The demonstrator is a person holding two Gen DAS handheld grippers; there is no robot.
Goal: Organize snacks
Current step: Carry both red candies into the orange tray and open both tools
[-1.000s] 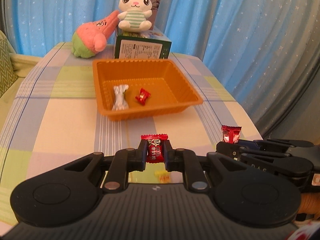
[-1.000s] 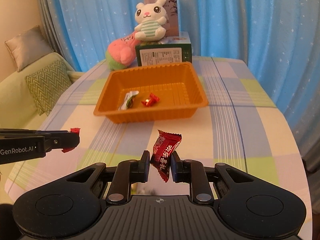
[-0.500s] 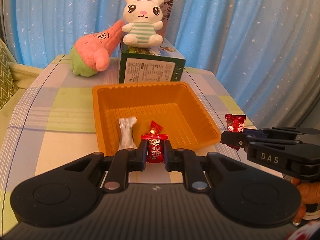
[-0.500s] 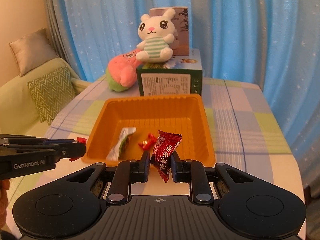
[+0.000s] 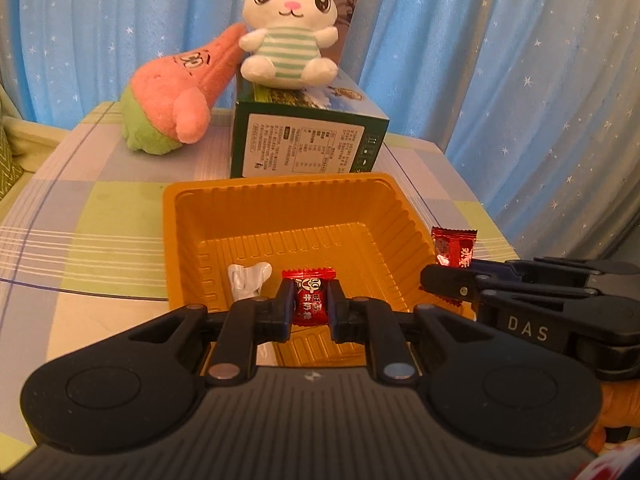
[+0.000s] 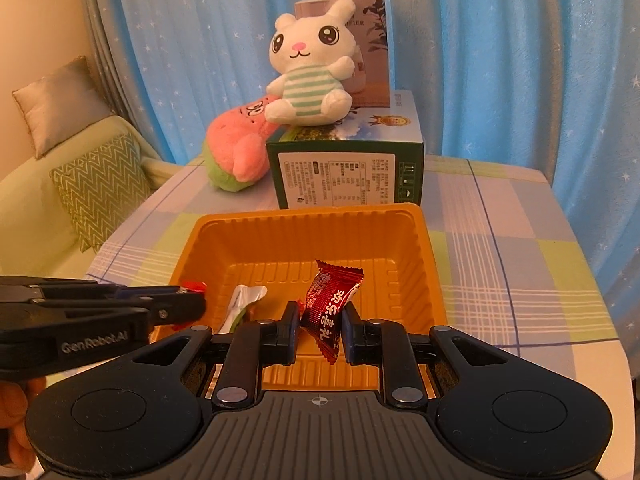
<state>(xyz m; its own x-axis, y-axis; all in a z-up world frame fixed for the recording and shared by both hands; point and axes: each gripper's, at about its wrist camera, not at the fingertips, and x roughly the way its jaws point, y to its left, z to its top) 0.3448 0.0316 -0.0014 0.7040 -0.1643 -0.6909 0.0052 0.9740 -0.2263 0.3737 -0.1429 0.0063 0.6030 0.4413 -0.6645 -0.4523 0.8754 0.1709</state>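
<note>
An orange tray (image 5: 192, 216) (image 6: 430, 264) sits mid-table with a white-wrapped snack (image 5: 244, 282) (image 6: 244, 298) inside. My left gripper (image 5: 308, 304) is shut on a red candy (image 5: 307, 300) and holds it over the tray's near edge; it also shows in the right wrist view (image 6: 188, 300). My right gripper (image 6: 320, 320) is shut on a dark red candy (image 6: 330, 306) over the tray's near side; in the left wrist view it (image 5: 440, 284) sits at the tray's right rim with its candy (image 5: 454, 246).
A green box (image 5: 304, 148) (image 6: 348, 168) stands just behind the tray with a white bunny plush (image 5: 290, 28) (image 6: 312, 72) on top. A pink plush (image 5: 180, 96) (image 6: 240, 148) lies to its left. A sofa with cushions (image 6: 96, 188) is left of the table.
Both grippers have moved forward with their candies, from in front of the tray to over its near side. The small red candy in the tray is now hidden behind the grippers.
</note>
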